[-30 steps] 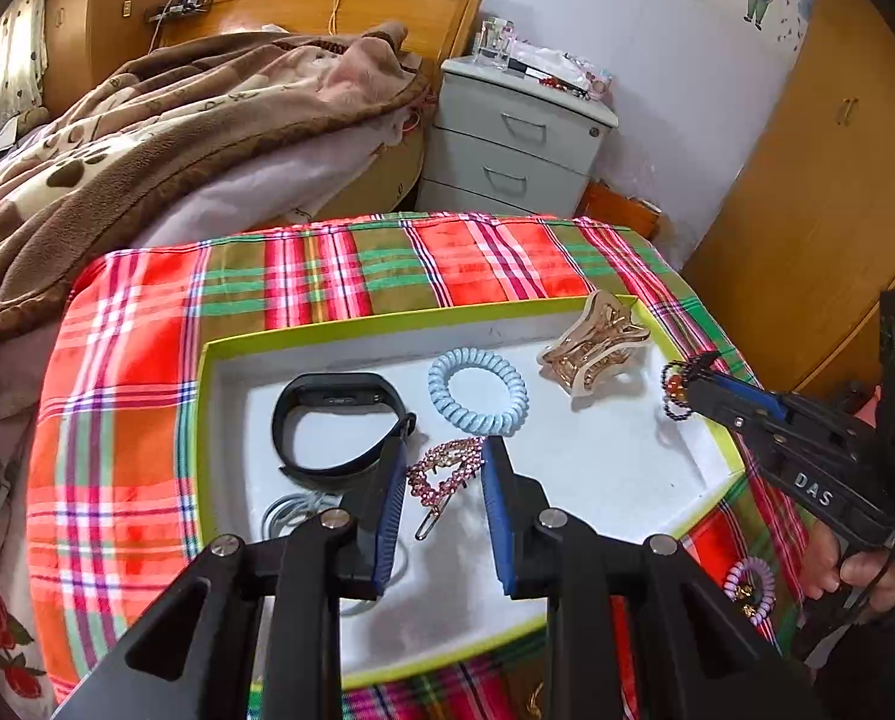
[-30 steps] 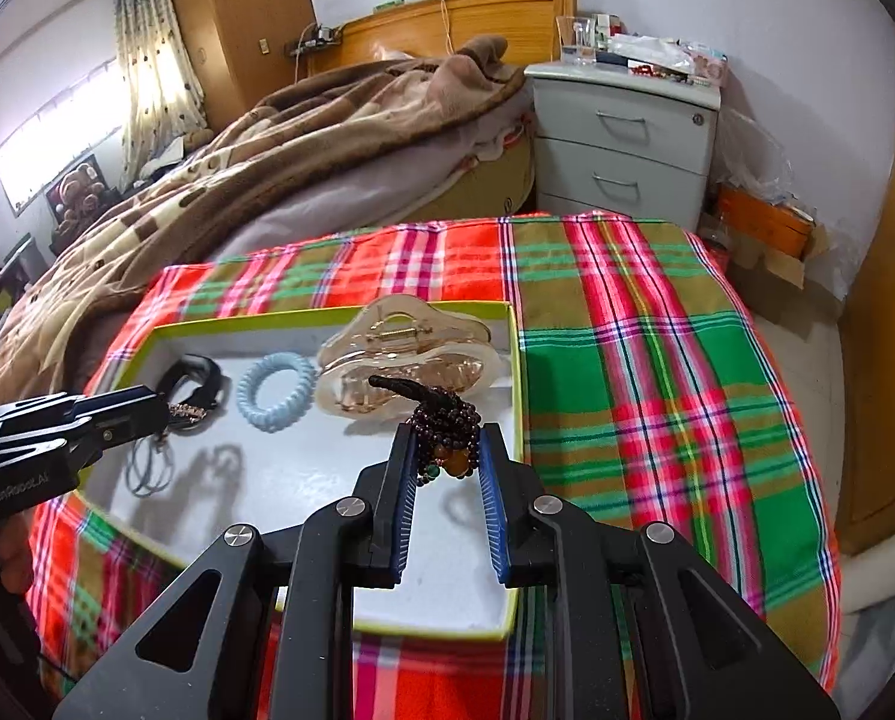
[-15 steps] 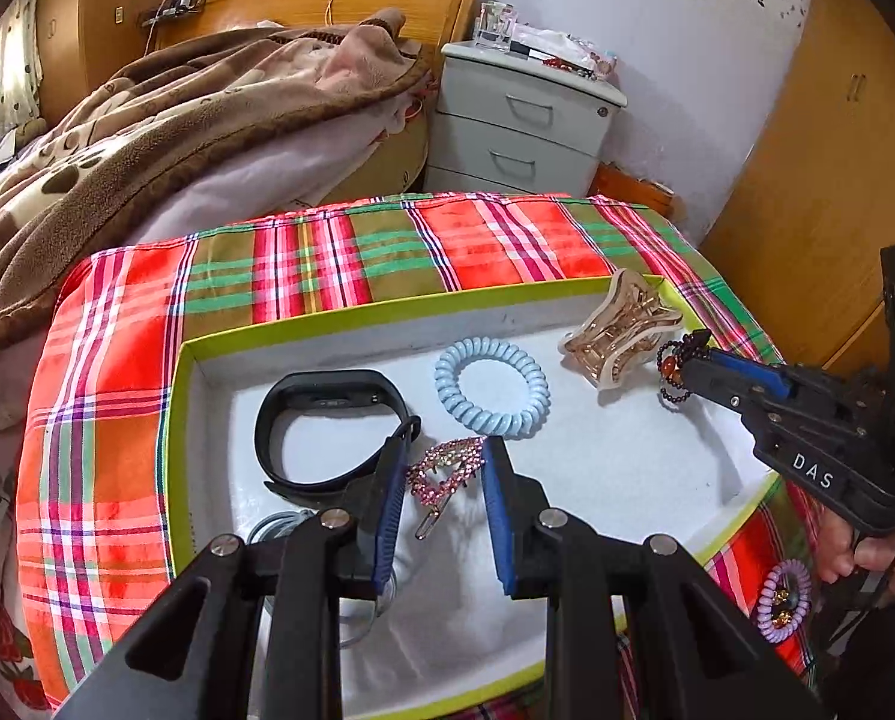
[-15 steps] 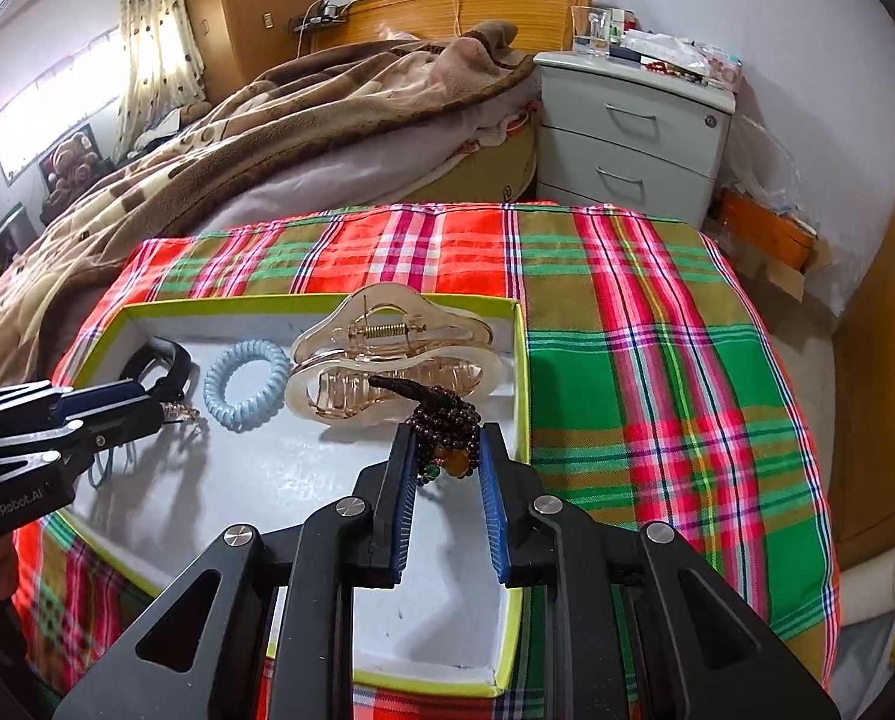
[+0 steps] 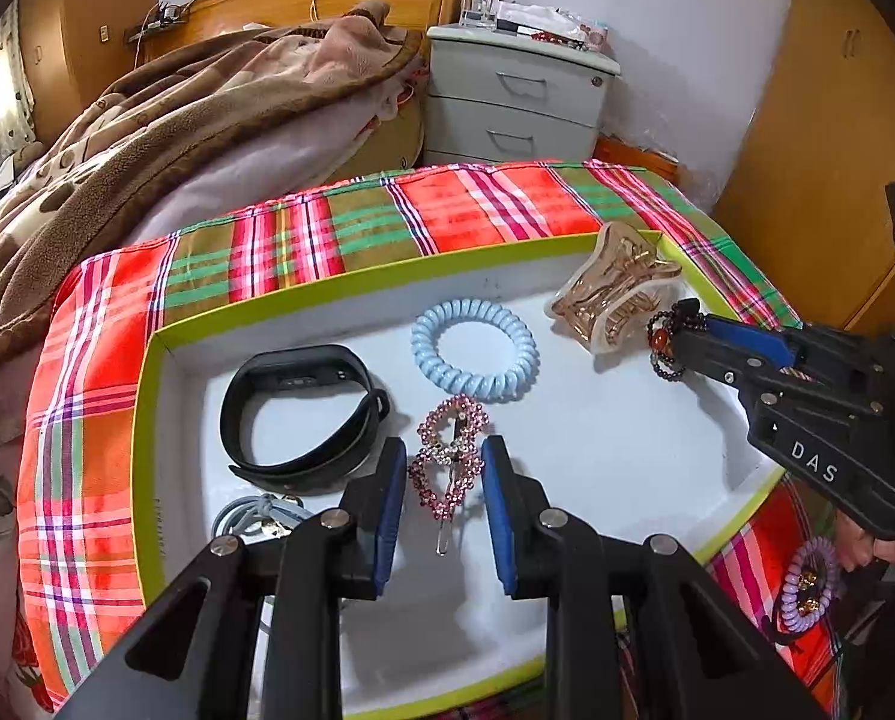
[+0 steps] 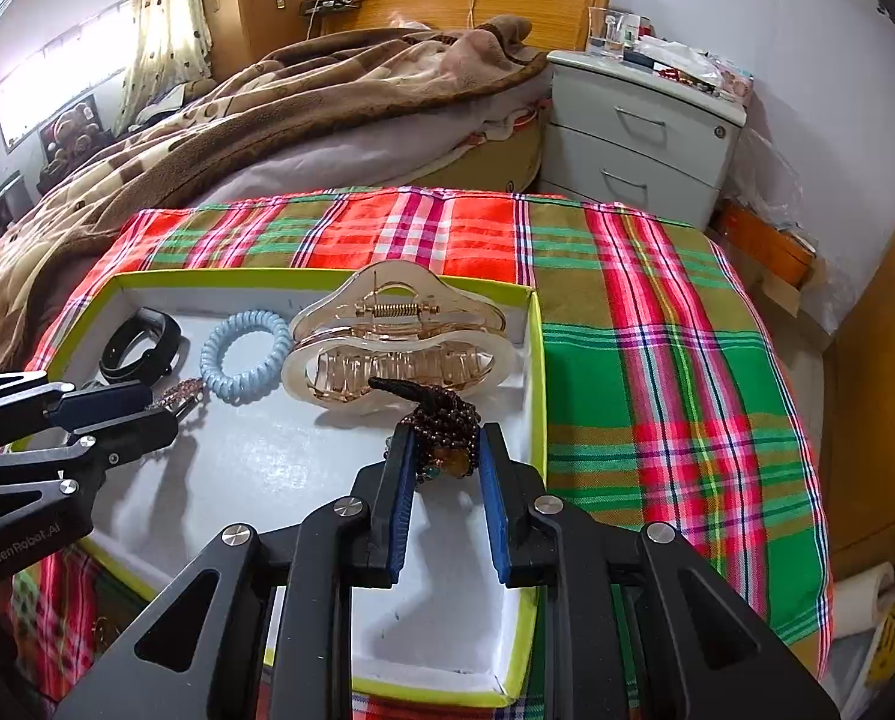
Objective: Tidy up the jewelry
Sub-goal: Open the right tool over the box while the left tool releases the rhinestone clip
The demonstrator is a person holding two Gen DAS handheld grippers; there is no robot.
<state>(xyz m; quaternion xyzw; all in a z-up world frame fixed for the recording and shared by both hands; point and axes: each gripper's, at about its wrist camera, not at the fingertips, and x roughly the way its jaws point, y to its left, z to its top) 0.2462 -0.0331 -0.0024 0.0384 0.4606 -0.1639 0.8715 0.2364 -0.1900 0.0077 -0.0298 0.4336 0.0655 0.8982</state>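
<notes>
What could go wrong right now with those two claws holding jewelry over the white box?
The right gripper pinches the dark bead bracelet just beside the big hair claw; its dangling loops might snag there. The left gripper's rhinestone hair clip looks only loosely held, so it may slip or land on the black band.

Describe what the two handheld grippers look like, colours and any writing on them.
Both are black angular frames with triangular cutouts, silver bolts and blue finger pads. The left gripper reads "GenRobot.AI" in white when seen from the right wrist view; the right gripper shows "DAS" in white from the left wrist view. No sleeves or cables are visible.
</notes>
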